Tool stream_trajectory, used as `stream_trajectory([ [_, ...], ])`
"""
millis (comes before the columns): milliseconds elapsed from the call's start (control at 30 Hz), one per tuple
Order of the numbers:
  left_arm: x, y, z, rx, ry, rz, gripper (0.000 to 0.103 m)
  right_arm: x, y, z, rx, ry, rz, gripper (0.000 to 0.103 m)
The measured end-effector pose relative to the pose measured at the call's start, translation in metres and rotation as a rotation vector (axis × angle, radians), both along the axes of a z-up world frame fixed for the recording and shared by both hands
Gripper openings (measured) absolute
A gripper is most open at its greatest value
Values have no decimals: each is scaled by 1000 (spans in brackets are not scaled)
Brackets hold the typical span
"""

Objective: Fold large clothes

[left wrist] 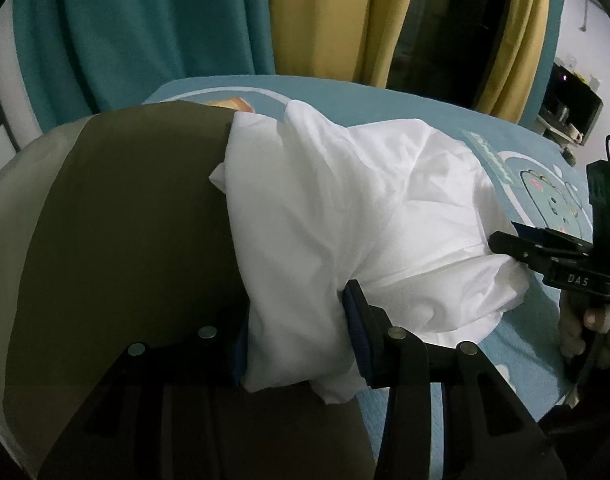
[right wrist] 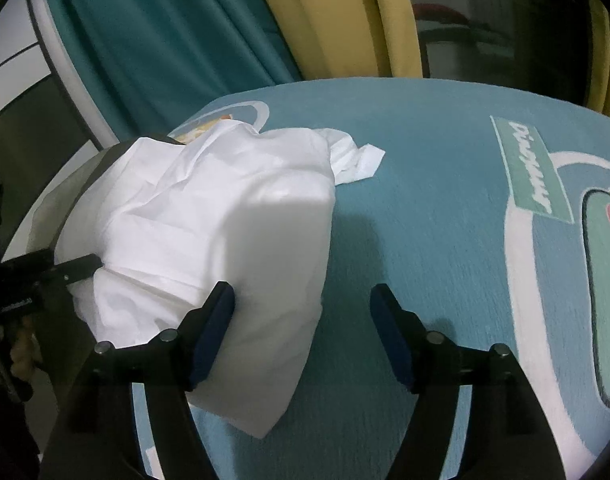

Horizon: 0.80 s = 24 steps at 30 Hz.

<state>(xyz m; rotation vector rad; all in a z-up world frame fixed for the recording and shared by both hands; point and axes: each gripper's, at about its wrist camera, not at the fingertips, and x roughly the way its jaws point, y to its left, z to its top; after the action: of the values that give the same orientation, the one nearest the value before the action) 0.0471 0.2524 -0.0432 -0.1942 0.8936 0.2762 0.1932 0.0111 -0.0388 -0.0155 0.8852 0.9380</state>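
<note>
- Jaws of the left gripper (left wrist: 297,332) sit partly apart with a thick bunch of the white garment (left wrist: 345,208) filling the gap between them; both blue pads press against the cloth, so they have hold of it.
- Jaws of the right gripper (right wrist: 303,320) stand wide apart. The left pad touches the side of the white garment (right wrist: 209,216), the right pad has only bedspread behind it, and nothing is held between them.
- White garment lies in a crumpled heap on the blue bedspread (right wrist: 425,208), near the bed's left edge as the right wrist camera sees it, with one loose end trailing toward the far edge.
- Part of the heap rests over an olive-green fabric (left wrist: 125,220) at the bed's left edge.
- Blue bedspread carries a cartoon print with lettering toward the right edge.
- Teal curtain (left wrist: 145,20) and yellow curtain (left wrist: 325,16) hang behind the far edge of the bed.
</note>
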Motion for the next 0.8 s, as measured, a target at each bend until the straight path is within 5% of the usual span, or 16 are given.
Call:
stream_trajectory([
  [800,-55,-39,20,75,-108,191,45,-28,-63,0,2,33,-6,71],
])
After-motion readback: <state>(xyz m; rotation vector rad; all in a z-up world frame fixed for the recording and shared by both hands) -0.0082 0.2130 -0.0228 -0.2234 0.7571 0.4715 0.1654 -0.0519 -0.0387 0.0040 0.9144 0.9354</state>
